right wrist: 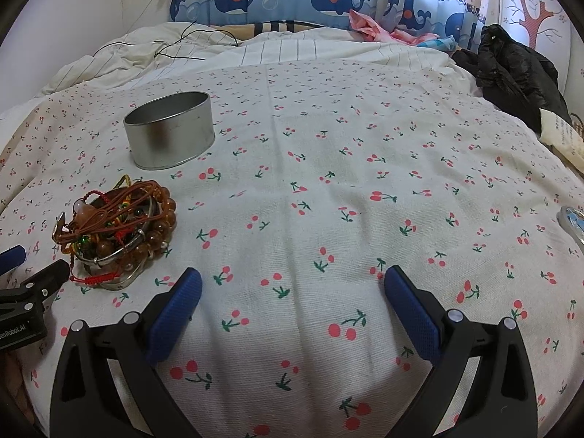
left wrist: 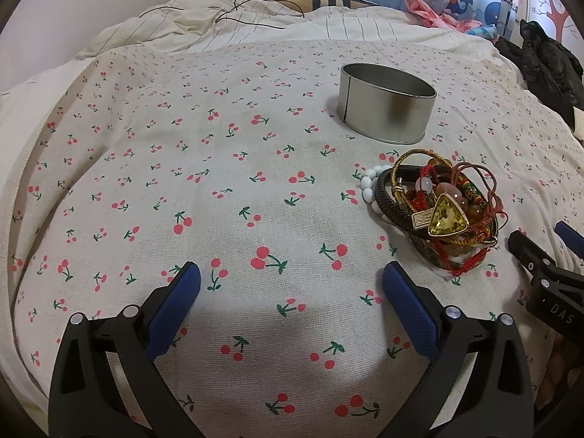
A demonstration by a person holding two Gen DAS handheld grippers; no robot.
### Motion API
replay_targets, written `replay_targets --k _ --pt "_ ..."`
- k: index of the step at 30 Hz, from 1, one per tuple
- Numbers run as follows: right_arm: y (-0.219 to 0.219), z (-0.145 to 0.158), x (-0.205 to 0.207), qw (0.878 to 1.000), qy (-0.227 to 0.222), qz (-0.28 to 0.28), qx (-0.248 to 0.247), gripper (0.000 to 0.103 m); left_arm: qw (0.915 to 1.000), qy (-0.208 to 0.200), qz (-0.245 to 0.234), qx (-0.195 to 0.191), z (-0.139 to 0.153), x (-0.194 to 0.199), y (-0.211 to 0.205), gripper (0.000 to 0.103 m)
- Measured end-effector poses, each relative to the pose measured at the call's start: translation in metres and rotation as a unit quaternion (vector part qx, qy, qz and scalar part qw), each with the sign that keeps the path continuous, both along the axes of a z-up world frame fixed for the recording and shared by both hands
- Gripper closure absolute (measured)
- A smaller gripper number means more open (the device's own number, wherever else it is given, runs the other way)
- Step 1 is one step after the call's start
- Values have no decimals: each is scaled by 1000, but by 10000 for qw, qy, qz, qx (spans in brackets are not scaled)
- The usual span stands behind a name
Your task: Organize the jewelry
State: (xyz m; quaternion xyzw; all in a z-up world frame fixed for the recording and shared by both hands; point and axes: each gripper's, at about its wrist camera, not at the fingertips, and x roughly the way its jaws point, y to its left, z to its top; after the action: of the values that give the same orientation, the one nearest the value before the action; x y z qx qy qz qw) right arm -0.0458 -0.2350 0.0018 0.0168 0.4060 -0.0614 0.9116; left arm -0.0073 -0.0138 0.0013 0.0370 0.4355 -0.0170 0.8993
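Lying heaped between both wide-open, empty grippers, the jewelry pile (left wrist: pixel 441 215) sits right of the left gripper (left wrist: pixel 291 280), left of the right gripper (right wrist: pixel 293 284), nearer than the tin (left wrist: pixel 387 107).

Count: 1 round metal tin (left wrist: pixel 387 109), 1 tangled heap of bracelets (left wrist: pixel 443 211), individual pieces too knotted to count. 2 grippers: left gripper (left wrist: pixel 292 281), right gripper (right wrist: pixel 294 284). 1 cherry-print cloth (right wrist: pixel 328 200). 1 black jacket (right wrist: pixel 518 69).

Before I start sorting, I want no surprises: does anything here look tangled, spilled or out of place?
Yes. The jewelry lies in one tangled heap on the cherry-print cloth, cords wound through bracelets, beside the tin rather than in it. The tin stands upright, undamaged.
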Motion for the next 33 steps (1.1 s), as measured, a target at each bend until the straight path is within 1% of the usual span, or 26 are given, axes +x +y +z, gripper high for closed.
replay_targets --k 33 --pt "-1 -1 0 10000 -10 -2 -2 7 10000 -8 4 17 -1 0 1 7"
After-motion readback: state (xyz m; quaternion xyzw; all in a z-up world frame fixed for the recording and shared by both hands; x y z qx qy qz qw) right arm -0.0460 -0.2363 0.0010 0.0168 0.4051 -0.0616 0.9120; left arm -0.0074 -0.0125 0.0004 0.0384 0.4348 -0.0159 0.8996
